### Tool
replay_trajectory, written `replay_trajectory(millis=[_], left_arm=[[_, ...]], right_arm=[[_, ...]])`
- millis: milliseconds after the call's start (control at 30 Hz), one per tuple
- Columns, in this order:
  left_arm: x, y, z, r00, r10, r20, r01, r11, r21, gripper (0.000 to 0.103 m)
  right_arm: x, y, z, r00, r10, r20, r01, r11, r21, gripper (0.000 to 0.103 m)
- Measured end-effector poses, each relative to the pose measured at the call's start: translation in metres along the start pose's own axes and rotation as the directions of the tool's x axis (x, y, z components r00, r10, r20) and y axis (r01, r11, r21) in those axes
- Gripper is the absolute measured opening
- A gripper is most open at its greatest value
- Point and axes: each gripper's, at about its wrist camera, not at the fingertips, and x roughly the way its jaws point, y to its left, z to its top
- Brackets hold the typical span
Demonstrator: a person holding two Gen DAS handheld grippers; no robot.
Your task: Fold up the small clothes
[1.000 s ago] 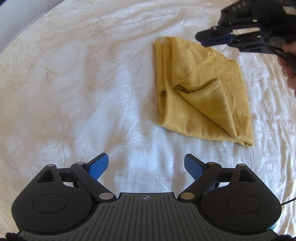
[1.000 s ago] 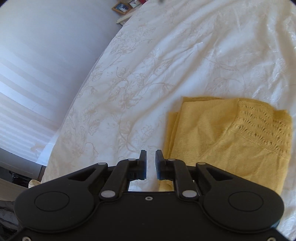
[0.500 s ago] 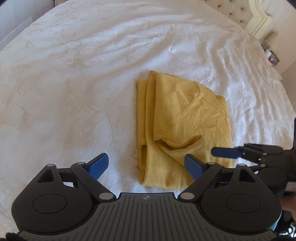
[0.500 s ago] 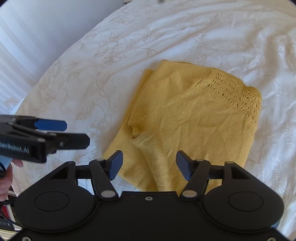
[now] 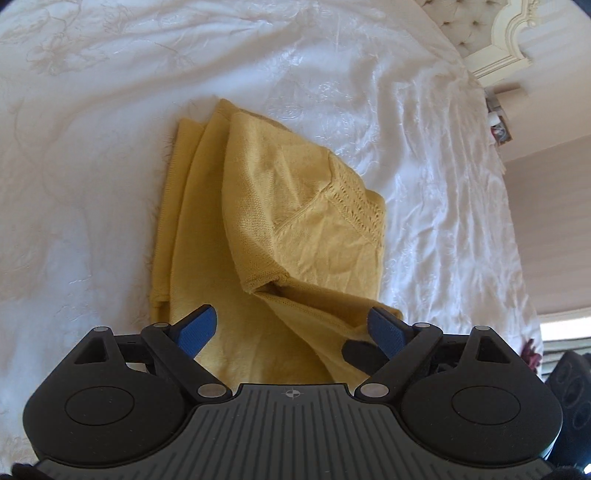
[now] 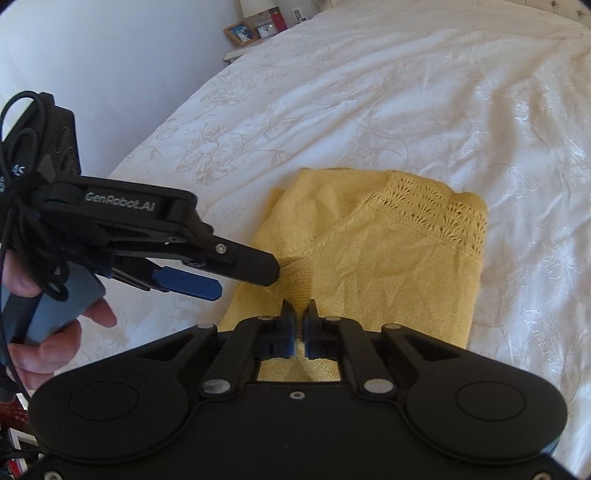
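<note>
A partly folded yellow knit garment (image 5: 295, 229) lies on the white bedspread (image 5: 110, 147), with a loose flap on top. My left gripper (image 5: 291, 328) is open, its blue pads just over the garment's near edge. In the right wrist view the garment (image 6: 388, 258) lies ahead. My right gripper (image 6: 299, 325) is shut on the garment's near edge, with yellow fabric between the pads. The left gripper (image 6: 236, 269) also shows in the right wrist view, open at the garment's left side.
A cream headboard (image 5: 491, 40) stands at the far right of the bed. A nightstand with picture frames (image 6: 258, 29) stands beyond the bed's far corner. The bed edge and a pale wall (image 6: 92, 74) lie to the left in the right wrist view.
Both grippers have moved in to the garment's near edge. The right gripper was open half a second ago and has shut on the fabric. The left gripper stays open.
</note>
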Motion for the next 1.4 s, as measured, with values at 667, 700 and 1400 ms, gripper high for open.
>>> replay_trajectory(millis=[667,700,1400], left_arm=[[0.032,-0.008,0.067,0.985,0.14,0.102,-0.155,0.975,0.161,0.01],[0.023,-0.011,0.067,0.985,0.122,0.125,-0.143,0.973,0.181,0.01],[-0.023,0.043,0.04,0.9,0.357,0.252,-0.401,0.904,0.151,0.061]], right_arm=[[0.008,0.018,-0.008,1.0,0.014,-0.025,-0.015,0.998,-0.059,0.01],[0.007,0.021,-0.007,1.0,0.018,-0.023,-0.019,0.998,-0.061,0.01],[0.007,0.006,-0.015,0.993,0.115,-0.038,-0.116,0.992,-0.04,0.066]])
